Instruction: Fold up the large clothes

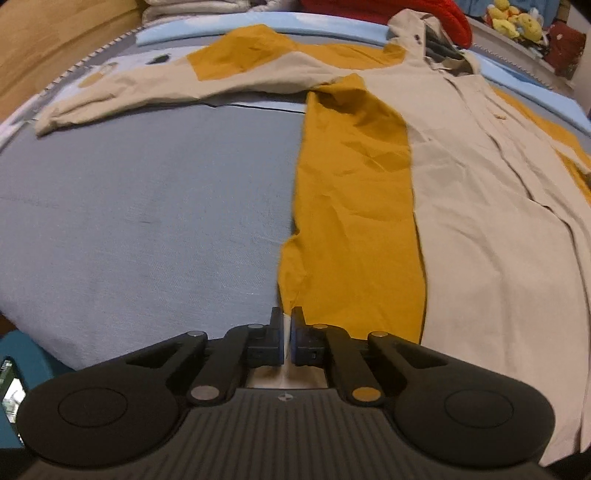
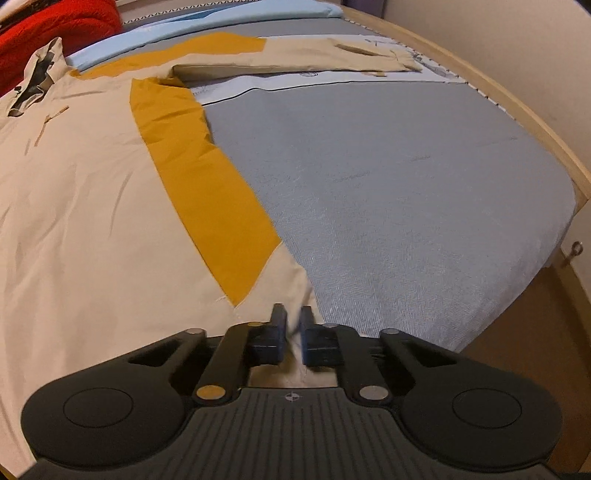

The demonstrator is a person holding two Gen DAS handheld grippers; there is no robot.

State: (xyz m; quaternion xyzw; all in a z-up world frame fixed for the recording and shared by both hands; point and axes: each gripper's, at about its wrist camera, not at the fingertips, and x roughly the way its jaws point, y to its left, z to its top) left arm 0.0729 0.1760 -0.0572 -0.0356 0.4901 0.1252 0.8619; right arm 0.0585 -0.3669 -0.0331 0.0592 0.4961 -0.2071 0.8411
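Note:
A large beige and mustard-yellow shirt (image 1: 472,206) lies spread flat on the grey bed (image 1: 140,206), collar at the far end, both sleeves stretched out sideways. In the left wrist view my left gripper (image 1: 287,317) is shut on the near hem at the shirt's left corner, a sliver of pale cloth pinched between its pads. The same shirt (image 2: 81,192) fills the left half of the right wrist view, where my right gripper (image 2: 293,317) is shut on the hem at the shirt's right corner, beige cloth caught between the pads.
The grey sheet (image 2: 406,192) is bordered by a wooden bed frame (image 2: 535,122) on the right. A red blanket (image 1: 424,14) and plush toys (image 1: 517,20) lie beyond the collar. A light blue cover (image 2: 229,22) runs along the far end.

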